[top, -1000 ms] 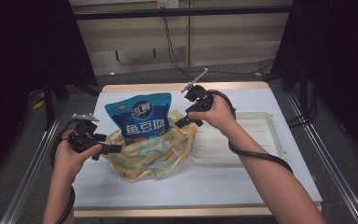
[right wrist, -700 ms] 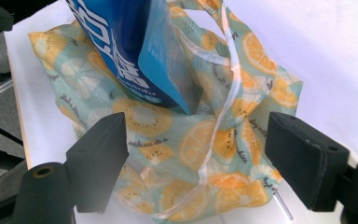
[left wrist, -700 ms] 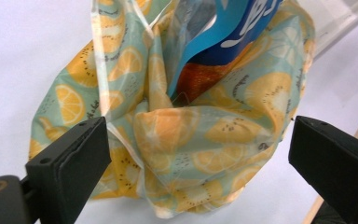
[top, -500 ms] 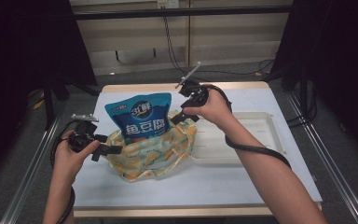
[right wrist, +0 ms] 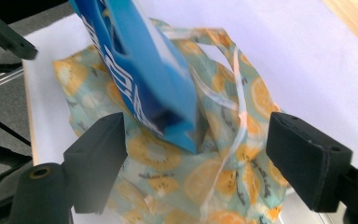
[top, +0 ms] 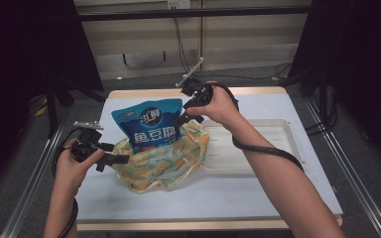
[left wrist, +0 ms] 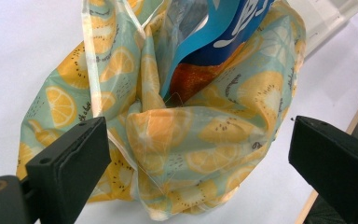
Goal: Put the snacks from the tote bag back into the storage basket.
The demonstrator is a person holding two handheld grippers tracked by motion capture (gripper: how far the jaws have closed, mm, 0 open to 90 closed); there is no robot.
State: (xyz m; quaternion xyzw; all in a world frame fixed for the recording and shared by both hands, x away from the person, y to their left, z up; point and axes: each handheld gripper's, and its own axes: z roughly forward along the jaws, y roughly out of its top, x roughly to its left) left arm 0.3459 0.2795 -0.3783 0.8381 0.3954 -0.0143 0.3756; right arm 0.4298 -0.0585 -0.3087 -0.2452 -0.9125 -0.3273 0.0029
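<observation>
A blue snack pouch [top: 151,126] stands upright inside a crumpled clear bag printed with orange slices [top: 163,161], at the middle of the white table. My left gripper [top: 116,161] sits level at the bag's left edge. In the left gripper view its jaws [left wrist: 200,158] stand wide, with the bag [left wrist: 205,140] bulging between them and the pouch [left wrist: 223,42] above. My right gripper [top: 189,119] hovers at the pouch's upper right corner. In the right gripper view it [right wrist: 198,158] is open, and the pouch's corner [right wrist: 140,70] hangs free between the pads over the bag [right wrist: 214,172].
A shallow white tray [top: 278,148] lies right of the bag, under my right forearm. Bare white table [top: 258,198] stretches in front, with its wooden edge near me. Metal rails run along both sides, and cables lie on the floor behind.
My right gripper has lifted a little and drawn back toward the far side, away from the pouch's top. The left gripper and the bag have stayed put.
</observation>
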